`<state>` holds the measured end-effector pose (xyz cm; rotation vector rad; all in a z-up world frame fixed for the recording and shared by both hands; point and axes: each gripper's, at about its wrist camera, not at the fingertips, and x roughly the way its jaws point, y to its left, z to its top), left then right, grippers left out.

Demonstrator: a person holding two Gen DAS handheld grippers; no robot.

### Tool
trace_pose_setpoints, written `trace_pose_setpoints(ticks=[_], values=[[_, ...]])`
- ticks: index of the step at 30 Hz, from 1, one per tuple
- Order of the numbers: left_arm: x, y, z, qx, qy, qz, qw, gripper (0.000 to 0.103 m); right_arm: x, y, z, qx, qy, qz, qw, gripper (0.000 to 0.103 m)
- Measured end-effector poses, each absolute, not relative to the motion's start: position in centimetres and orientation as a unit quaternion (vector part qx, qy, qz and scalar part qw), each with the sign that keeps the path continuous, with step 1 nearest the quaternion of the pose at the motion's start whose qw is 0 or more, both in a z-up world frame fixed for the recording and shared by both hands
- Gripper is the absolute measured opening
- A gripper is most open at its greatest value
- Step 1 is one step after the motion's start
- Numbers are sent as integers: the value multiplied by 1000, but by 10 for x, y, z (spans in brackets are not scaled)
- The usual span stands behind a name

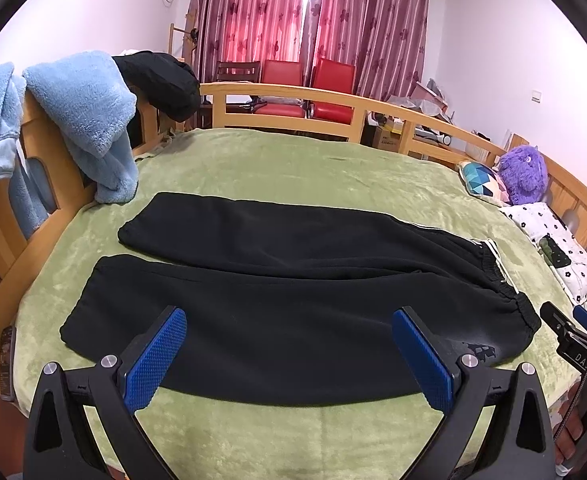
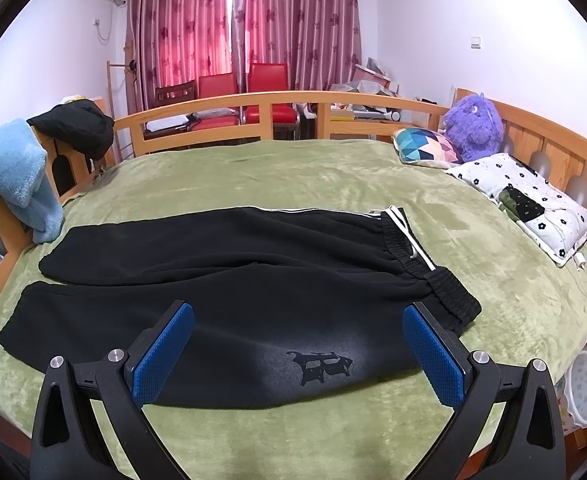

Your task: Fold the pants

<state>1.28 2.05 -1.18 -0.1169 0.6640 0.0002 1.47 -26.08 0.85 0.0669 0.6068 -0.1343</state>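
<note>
Left wrist view: left claw (image 1: 289, 354) and right claw (image 2: 297, 350) gape above flat black pants (image 1: 293, 292).

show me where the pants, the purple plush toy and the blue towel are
pants (image 2: 233, 280): right wrist view, on the near leg.
purple plush toy (image 2: 473, 128): right wrist view, on its body.
blue towel (image 1: 81, 96): left wrist view, on its top fold.

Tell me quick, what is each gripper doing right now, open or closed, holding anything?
Left gripper: open, holding nothing, above the black pants.
Right gripper: open, holding nothing, above the same pants.
</note>
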Motion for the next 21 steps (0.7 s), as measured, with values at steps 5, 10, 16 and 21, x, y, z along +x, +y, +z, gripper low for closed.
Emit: trace_pose_setpoints(ticks=[5, 10, 16, 21], values=[[13, 21, -12, -61, 325, 0, 944, 103, 15, -259, 8, 31, 299, -66, 952, 103], [14, 23, -12, -63, 325, 2, 944, 103, 15, -260, 9, 33, 298, -65, 952, 103], [14, 25, -13, -64, 326, 3, 943, 103, 14, -258, 7, 32, 298, -66, 952, 103], [14, 25, -13, -64, 325, 4, 944, 103, 15, -258, 7, 31, 298, -66, 952, 103]])
